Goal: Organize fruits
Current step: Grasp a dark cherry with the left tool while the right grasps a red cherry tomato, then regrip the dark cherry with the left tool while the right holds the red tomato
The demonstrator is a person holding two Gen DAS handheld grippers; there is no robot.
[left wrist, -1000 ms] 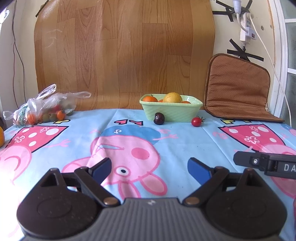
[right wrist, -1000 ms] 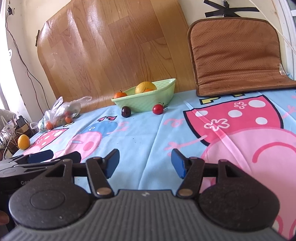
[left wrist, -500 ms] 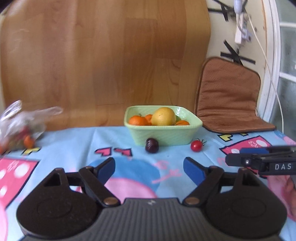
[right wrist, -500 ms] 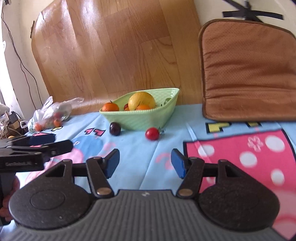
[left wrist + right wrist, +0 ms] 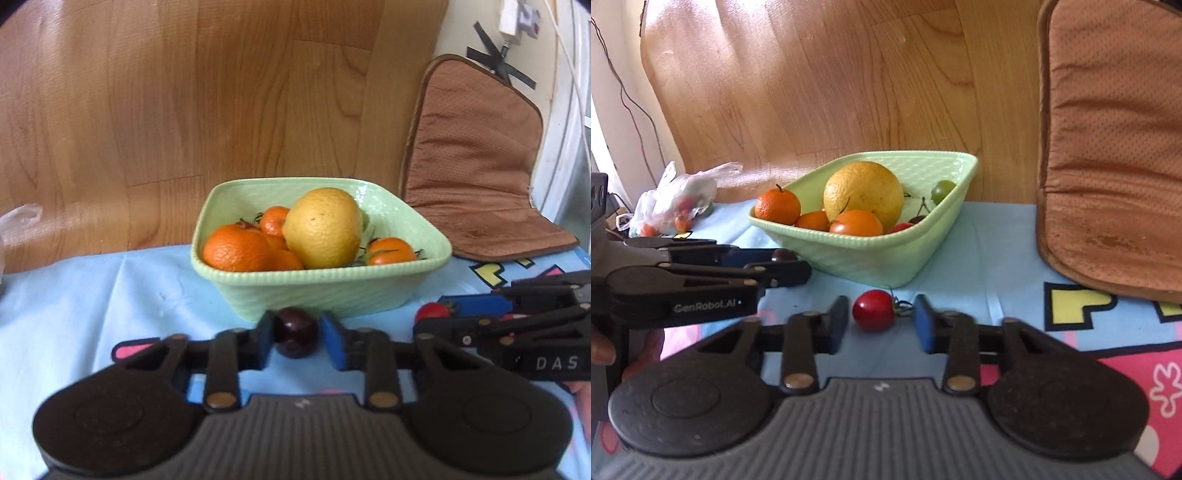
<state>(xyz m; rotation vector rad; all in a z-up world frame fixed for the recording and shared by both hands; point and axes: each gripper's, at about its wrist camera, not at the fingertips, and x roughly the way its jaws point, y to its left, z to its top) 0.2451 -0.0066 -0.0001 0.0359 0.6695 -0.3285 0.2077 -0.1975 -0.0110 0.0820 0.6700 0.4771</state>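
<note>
A pale green bowl [image 5: 321,295] [image 5: 871,258] holds oranges, a big yellow citrus [image 5: 323,227] and small fruits. In front of the bowl, a dark cherry [image 5: 297,330] sits on the cloth, and my left gripper [image 5: 297,334] is shut on it with both blue pads touching it. The right wrist view shows that same gripper [image 5: 790,264] from the side with the dark cherry [image 5: 783,254] at its tips. My right gripper [image 5: 881,317] straddles a red cherry tomato [image 5: 873,309]. Its jaws are closing, with small gaps still on both sides.
A brown cushion [image 5: 476,177] [image 5: 1108,147] leans on the wall right of the bowl. A plastic bag of fruit [image 5: 676,199] lies at the far left. A wooden board [image 5: 221,110] stands behind. A hand [image 5: 602,347] holds the left gripper. The cartoon tablecloth [image 5: 997,251] covers the table.
Both grippers moved forward up to the bowl. The left jaws closed onto the dark cherry. The right jaws narrowed around the red tomato.
</note>
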